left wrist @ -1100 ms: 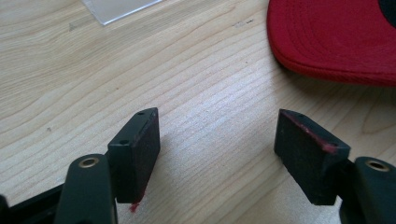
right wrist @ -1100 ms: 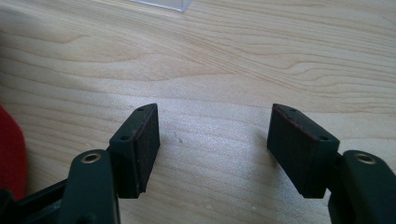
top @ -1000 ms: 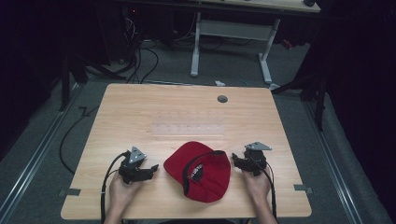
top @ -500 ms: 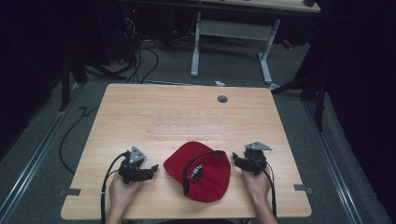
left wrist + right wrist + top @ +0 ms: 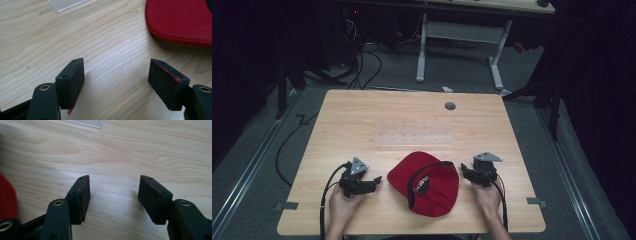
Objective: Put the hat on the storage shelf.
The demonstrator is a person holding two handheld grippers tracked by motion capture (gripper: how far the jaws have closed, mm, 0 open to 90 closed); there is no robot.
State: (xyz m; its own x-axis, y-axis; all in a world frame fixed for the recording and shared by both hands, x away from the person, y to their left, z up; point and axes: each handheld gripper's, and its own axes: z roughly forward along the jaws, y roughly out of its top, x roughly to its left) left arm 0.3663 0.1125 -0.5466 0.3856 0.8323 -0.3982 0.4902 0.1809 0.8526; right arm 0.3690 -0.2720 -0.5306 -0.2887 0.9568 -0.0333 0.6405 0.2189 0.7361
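A red cap [image 5: 428, 181] is seen lying on the wooden surface [image 5: 412, 120], near its front edge and between the two grippers. The cap is turned so that its dark inner band and opening are shown in the high view, with the brim pointing toward the front edge.

The left gripper [image 5: 373, 181] is held low over the surface just to the left of the cap, a gap of bare wood being left between them. Its jaws are spread wide apart, and nothing is held between them; in the left gripper view only wood grain is seen in the gap, and the red cap's stitched edge [image 5: 180, 22] is seen ahead and to the right, apart from the pads.

The right gripper [image 5: 466, 173] is held just beside the cap's right edge. Its jaws are also well apart and nothing is gripped; they have just been closing somewhat, with only bare wood between them. In the right gripper view a sliver of red fabric [image 5: 7, 197] is seen at the left border, clear of the pads.

A clear flat sheet [image 5: 414, 138] is laid on the surface beyond the cap, and a small round grommet [image 5: 450, 106] is set near the far edge.
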